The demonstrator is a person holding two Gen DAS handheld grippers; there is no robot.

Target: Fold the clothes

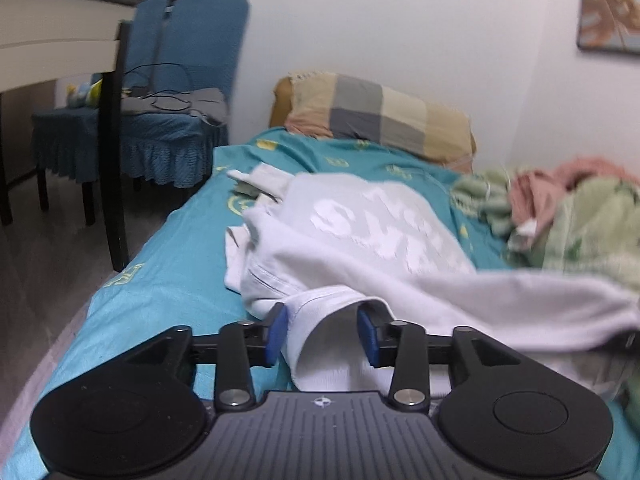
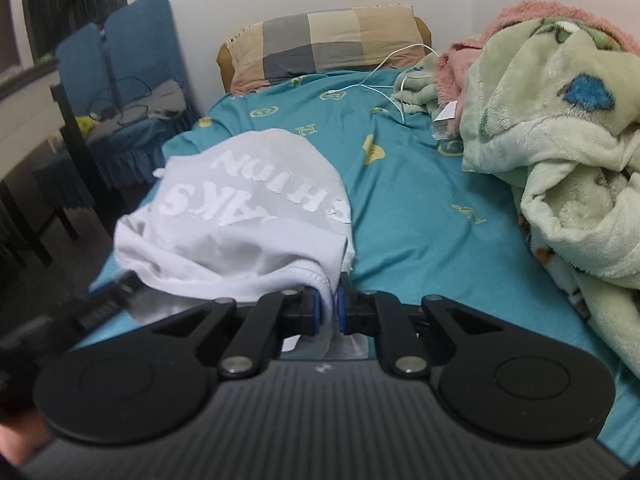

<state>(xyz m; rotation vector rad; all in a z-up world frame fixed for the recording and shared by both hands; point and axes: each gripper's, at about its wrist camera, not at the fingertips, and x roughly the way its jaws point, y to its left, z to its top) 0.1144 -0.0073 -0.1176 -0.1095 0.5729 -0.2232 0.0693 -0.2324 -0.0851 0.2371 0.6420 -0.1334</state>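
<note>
A white T-shirt (image 1: 360, 236) with a grey printed panel and white letters lies bunched on the teal bed sheet (image 1: 168, 280). My left gripper (image 1: 322, 330) has its jaws wide apart, with a fold of the shirt's edge lying between the blue pads (image 1: 276, 332). In the right wrist view the shirt (image 2: 240, 216) lies at left on the sheet (image 2: 420, 208). My right gripper (image 2: 329, 308) is shut on the shirt's ribbed hem, pinched between the blue pads (image 2: 318, 308). The left gripper's dark body shows blurred at the far left (image 2: 100, 300).
A checked pillow (image 2: 328, 48) lies at the head of the bed against the wall. A green and pink fleece blanket (image 2: 560, 152) is heaped on the right side. A white cable (image 2: 384, 80) lies near the pillow. Blue covered chairs (image 1: 168, 120) and a dark table leg (image 1: 112, 152) stand left of the bed.
</note>
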